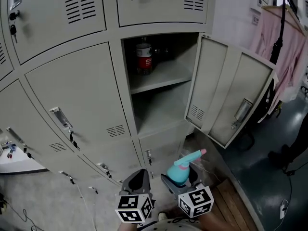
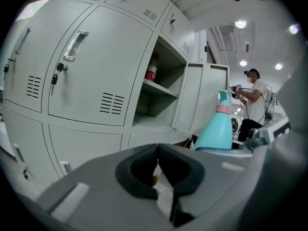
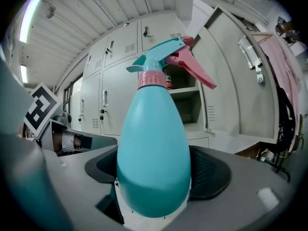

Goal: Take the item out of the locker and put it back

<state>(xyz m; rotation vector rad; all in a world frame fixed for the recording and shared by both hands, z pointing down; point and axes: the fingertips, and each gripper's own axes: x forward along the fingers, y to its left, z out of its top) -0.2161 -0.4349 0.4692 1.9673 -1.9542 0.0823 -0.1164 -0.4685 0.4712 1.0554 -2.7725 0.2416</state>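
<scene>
A teal spray bottle (image 1: 178, 173) with a pink trigger stands upright between the jaws of my right gripper (image 1: 181, 178), which is shut on its body. It fills the right gripper view, the bottle (image 3: 154, 148) in front of the open locker (image 3: 185, 100). In the head view the locker (image 1: 159, 107) is open, its door (image 1: 231, 90) swung to the right, its lower compartment bare. My left gripper (image 1: 138, 181) hangs beside the right one; its jaws meet at the tips with nothing in them (image 2: 157, 150). The bottle (image 2: 216, 129) shows at its right.
A red can (image 1: 143, 57) stands on the open locker's upper shelf. Shut locker doors with keys (image 1: 72, 137) lie to the left. A pink cloth (image 1: 284, 42) hangs at the far right. A person (image 2: 252, 102) stands beyond the door. Wooden boards (image 1: 231, 201) lie below.
</scene>
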